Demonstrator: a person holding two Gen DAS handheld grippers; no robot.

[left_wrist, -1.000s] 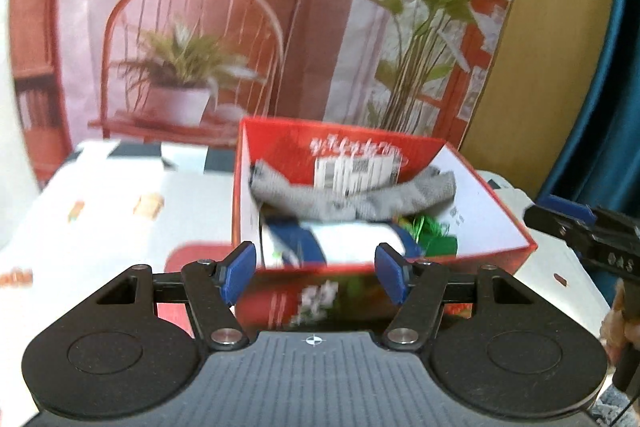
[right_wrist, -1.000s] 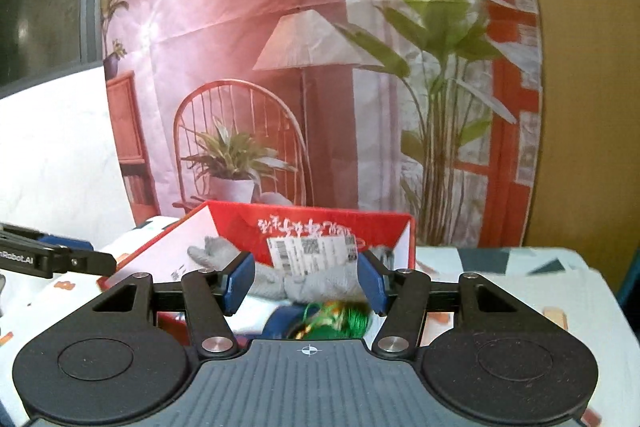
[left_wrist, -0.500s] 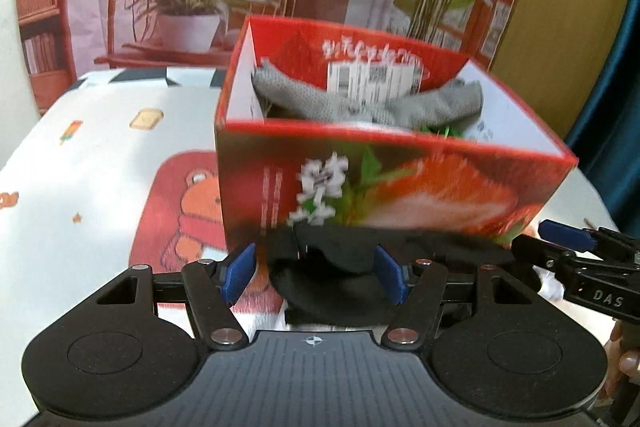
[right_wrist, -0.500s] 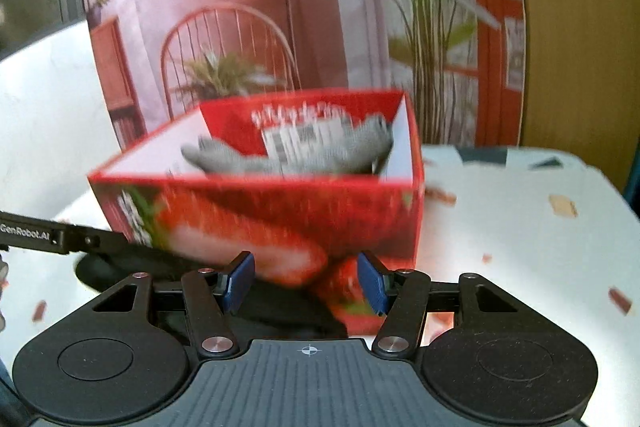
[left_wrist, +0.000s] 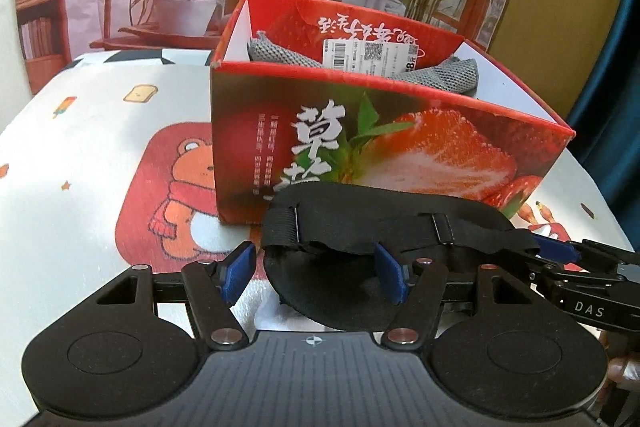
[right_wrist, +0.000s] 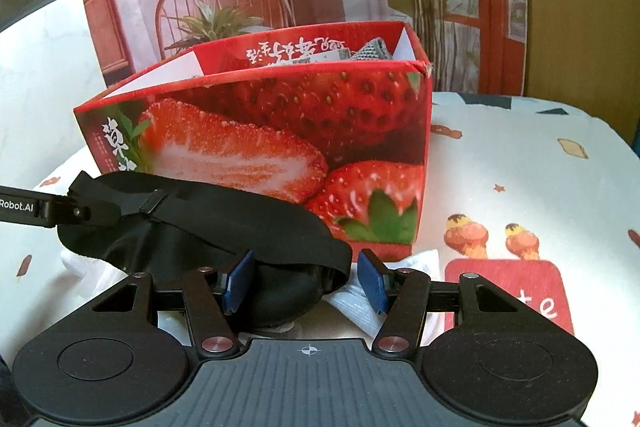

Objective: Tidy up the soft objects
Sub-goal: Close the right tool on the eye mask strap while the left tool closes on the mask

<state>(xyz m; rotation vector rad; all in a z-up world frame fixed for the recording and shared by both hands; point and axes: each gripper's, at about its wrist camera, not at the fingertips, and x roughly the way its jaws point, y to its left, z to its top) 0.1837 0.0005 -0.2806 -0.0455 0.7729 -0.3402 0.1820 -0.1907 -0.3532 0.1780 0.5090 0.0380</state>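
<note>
Here a black eye mask [left_wrist: 360, 227] lies on the bench [left_wrist: 80, 147], pressed up against the front wall of a red strawberry box [left_wrist: 400, 131]. A strap with buckles runs across its top. A white cloth [right_wrist: 360, 303] shows from under it in the right wrist view.

The left claw [left_wrist: 314, 273] is low over the mask's left end. Its blue pads stand apart: the left pad [left_wrist: 236, 271] is clear of the fabric, beside its edge, while the right pad [left_wrist: 390, 277] sits over the mask's rounded lobe. So the lobe lies between the fingers, but nothing presses on it; the claw is open.

The right claw [right_wrist: 306, 281] is at the other end of the mask. Its pads also stand apart, and the mask's dark cup and the end of the strap lie between them. The left pad [right_wrist: 236, 283] is at the cup's edge; the right pad [right_wrist: 372, 281] is over the white cloth, clear of the mask. This claw too is open and grips nothing.

Each claw shows in the other's view, at the far end of the mask [left_wrist: 560, 253] [right_wrist: 60, 211].

Inside the box lies a grey knitted piece [left_wrist: 440, 79] behind a white printed label [left_wrist: 372, 59]. The bench cover bears a bear cartoon [left_wrist: 180, 195].
</note>
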